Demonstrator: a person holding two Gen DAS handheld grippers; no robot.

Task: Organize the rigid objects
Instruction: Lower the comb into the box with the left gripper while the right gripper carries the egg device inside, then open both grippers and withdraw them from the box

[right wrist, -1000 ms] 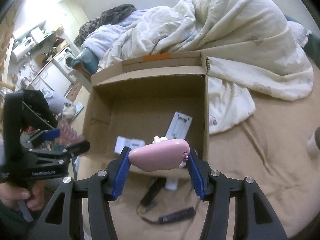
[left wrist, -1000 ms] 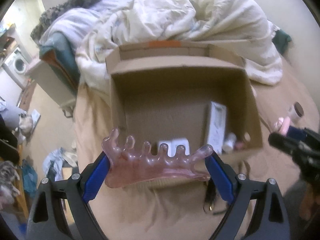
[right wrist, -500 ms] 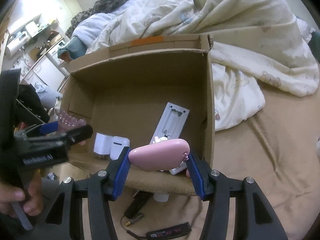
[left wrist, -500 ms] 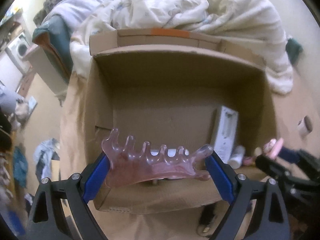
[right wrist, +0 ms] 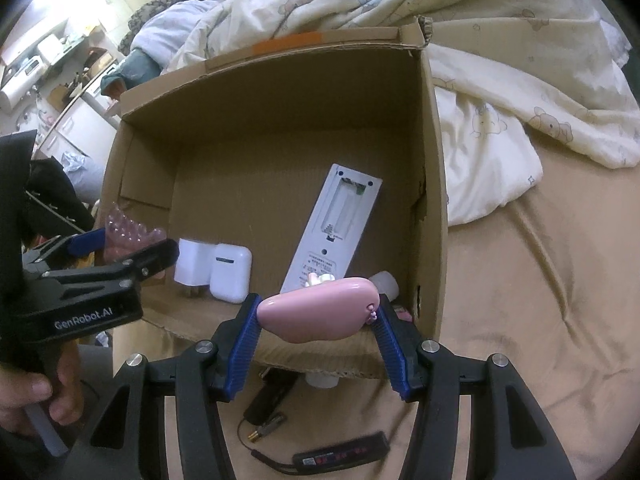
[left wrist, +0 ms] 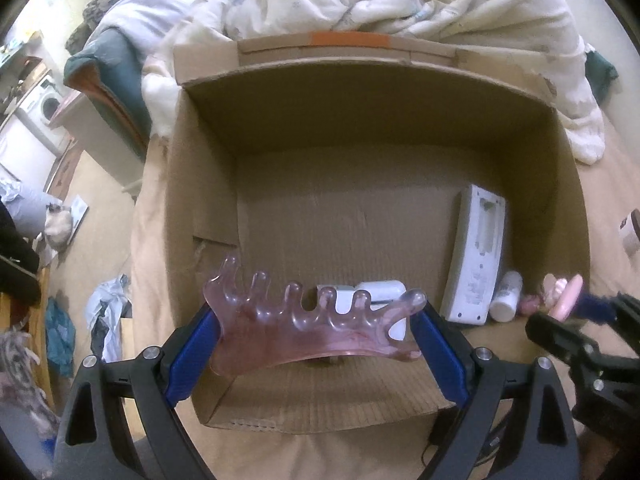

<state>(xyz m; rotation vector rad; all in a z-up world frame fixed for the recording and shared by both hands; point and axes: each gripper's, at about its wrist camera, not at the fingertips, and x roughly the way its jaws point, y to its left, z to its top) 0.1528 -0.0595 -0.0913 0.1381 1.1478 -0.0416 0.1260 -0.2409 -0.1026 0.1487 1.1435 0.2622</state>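
Note:
An open cardboard box (left wrist: pixel 360 120) (right wrist: pixel 280 92) lies on the bed. My left gripper (left wrist: pixel 316 332) is shut on a translucent pink toothed comb (left wrist: pixel 312 320), held over the box's near edge; the comb also shows in the right wrist view (right wrist: pixel 128 236). My right gripper (right wrist: pixel 318 320) is shut on a smooth pink oval object (right wrist: pixel 320 308), held over the box's near right corner. In the box lie a white remote (left wrist: pixel 476 256) (right wrist: pixel 336 224), a white charger (right wrist: pixel 192 262), a white earbud case (right wrist: pixel 231 267) and a small white bottle (left wrist: pixel 506 296).
A rumpled cream duvet (right wrist: pixel 500 60) lies behind and right of the box. Black cable pieces and a small black device (right wrist: pixel 340 456) lie on the tan sheet in front of the box. A small jar (left wrist: pixel 630 232) stands at far right. The floor at left holds clothes.
Both grippers have moved forward toward the box, which looms larger. The comb and the pink object now hang over the box's near edge. Both grips are unchanged.

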